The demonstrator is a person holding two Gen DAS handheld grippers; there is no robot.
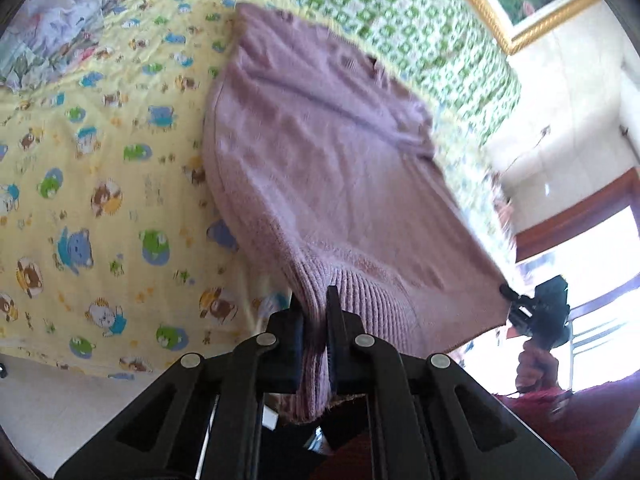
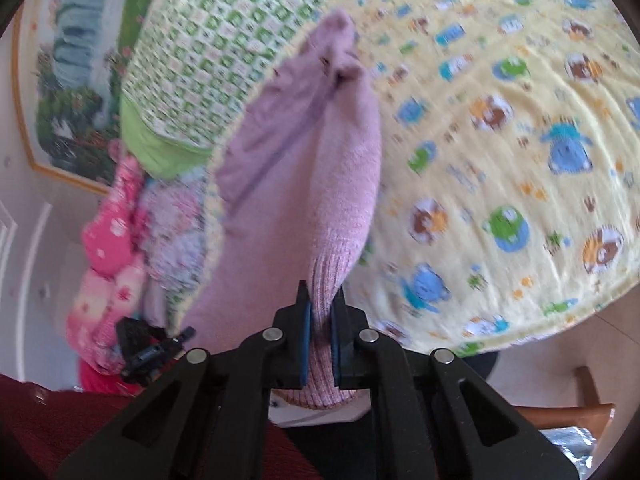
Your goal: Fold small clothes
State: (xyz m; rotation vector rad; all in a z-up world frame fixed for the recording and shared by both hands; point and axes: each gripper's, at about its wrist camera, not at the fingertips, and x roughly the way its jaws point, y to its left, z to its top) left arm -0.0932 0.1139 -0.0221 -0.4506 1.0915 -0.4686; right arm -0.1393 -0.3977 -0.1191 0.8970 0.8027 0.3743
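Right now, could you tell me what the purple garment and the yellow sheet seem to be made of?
Purple garment: a soft, fuzzy knit, likely wool or acrylic; its hem shows ribbing. Yellow sheet: thin, matte woven fabric, probably cotton, with printed cartoon bears and fine creases.

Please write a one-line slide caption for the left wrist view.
Left gripper clamps the purple sweater's ribbed hem above a yellow blanket.

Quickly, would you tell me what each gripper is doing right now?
Left gripper: shut on the ribbed hem of the purple sweater.
Right gripper: shut on the sweater's hem too.
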